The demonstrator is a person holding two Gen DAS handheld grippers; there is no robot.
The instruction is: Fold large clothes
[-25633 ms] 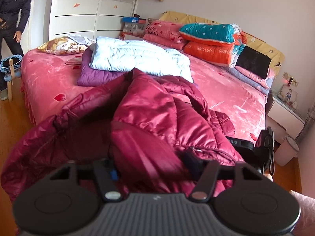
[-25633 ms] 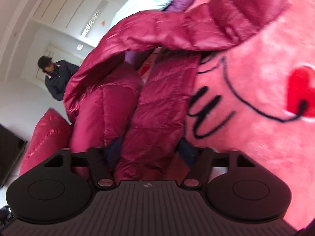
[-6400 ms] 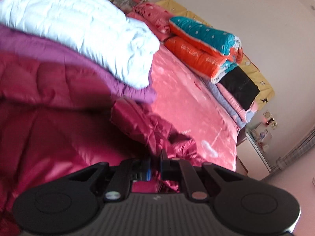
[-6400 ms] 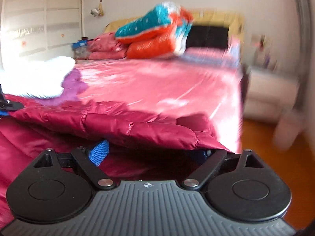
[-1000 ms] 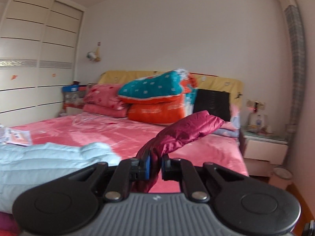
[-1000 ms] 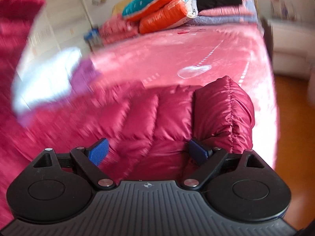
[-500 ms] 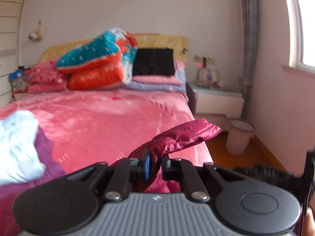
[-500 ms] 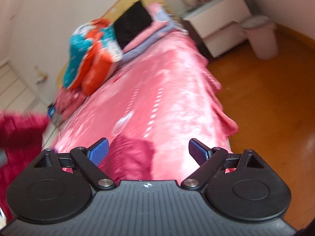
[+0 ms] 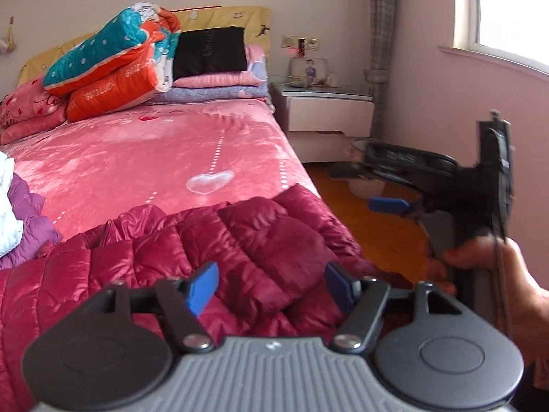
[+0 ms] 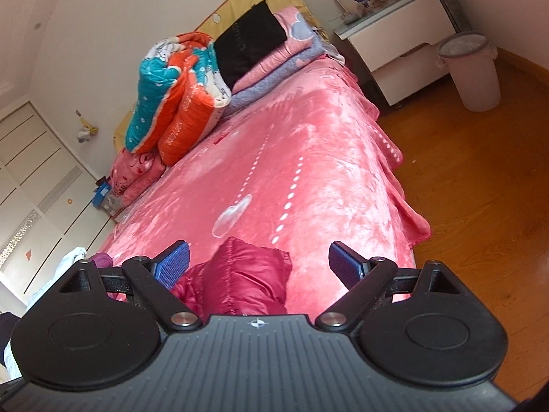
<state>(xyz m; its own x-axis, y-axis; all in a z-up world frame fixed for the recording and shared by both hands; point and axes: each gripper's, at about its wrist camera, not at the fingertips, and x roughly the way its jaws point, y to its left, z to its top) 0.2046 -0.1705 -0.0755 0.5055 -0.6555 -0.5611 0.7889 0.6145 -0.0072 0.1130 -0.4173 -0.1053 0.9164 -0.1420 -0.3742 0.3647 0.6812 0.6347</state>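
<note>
Left wrist view first: the left gripper (image 9: 271,283) has its jaws spreading apart right now, and the crimson down jacket (image 9: 212,257) lies under and between the blue pads (image 9: 202,286) without either pad pressing on it, so the cloth is let go. The jacket is spread flat across the near end of the pink bed (image 9: 137,164), its quilted panel reaching to the bed's edge on the floor side, and a purple garment (image 9: 25,226) with something white on top sits just beside it at the left. Off to the right, a hand (image 9: 490,274) holds the right gripper (image 10: 259,262) beside the bed; in its own view the jaws stand wide and empty, with a folded corner of the jacket poking up beneath them, untouched. To my eye the step is laying down a folded-over part and letting it settle. Doing it well would mean opening fully before lifting away, so the slippery shell does not drag back with a pad, then drawing off along the fold line. The puffy filling looks springy, so the flap may lift; a light press along the crease could help. The edge near the floor could slide off if tugged.
</note>
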